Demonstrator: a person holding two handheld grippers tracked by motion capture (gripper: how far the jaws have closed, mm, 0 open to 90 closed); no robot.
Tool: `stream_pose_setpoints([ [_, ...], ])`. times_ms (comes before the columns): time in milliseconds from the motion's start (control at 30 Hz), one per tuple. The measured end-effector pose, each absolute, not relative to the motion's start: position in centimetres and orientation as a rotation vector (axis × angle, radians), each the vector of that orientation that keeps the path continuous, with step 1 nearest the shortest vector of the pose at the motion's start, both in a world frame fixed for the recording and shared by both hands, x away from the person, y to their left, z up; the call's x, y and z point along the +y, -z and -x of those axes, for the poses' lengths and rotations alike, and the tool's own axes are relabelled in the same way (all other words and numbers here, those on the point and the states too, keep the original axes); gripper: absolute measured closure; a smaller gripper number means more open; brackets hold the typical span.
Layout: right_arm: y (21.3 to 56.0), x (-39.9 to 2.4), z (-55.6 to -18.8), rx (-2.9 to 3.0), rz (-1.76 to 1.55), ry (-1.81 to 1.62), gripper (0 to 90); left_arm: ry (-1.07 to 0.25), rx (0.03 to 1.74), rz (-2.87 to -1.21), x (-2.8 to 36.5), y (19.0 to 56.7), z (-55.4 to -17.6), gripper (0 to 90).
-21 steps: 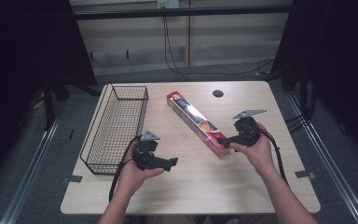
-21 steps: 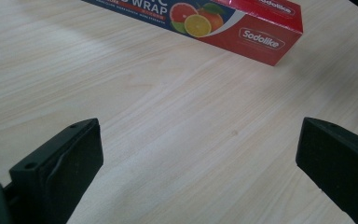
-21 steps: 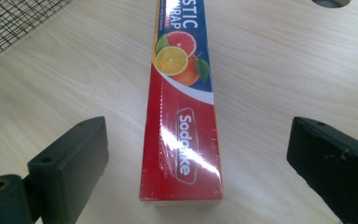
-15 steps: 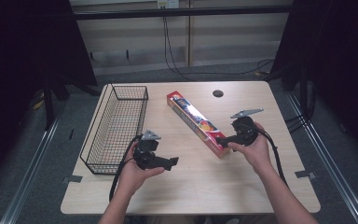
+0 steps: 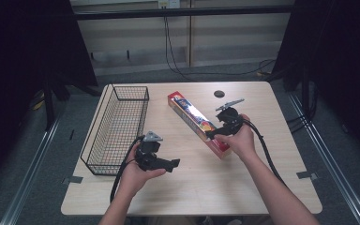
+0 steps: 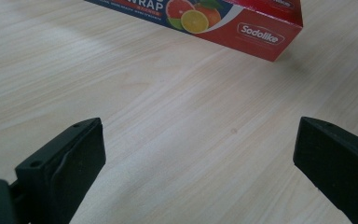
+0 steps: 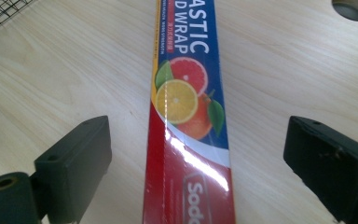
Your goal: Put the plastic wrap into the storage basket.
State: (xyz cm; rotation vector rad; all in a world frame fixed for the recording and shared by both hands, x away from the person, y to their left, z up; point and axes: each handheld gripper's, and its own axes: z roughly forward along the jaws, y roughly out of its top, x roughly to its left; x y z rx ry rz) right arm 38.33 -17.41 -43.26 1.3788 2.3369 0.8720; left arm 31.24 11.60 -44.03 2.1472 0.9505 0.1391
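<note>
Over the wrap box [image 7: 189, 116], right gripper [image 7: 196, 168] is held apart, astride; closure needs centring. Left gripper [image 5: 171, 165], at seven o'clock, stands apart, empty.

Soft, even overhead light on the table [image 5: 262, 187], dark surroundings, glare streak on the wrap box [image 7: 191, 158].

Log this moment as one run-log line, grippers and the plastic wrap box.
right gripper: open, astride plastic wrap box, no grip | left gripper: open, over bare table | wire basket: empty
</note>
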Motion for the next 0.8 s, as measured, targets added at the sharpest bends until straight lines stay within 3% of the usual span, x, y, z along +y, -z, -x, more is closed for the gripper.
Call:
stream_pose_setpoints([
  [800,46.2,-14.7,-41.7,2.403,-1.451,-0.743,16.0,-0.129,0.933,-2.157,10.8,44.3,-31.8,3.2],
])
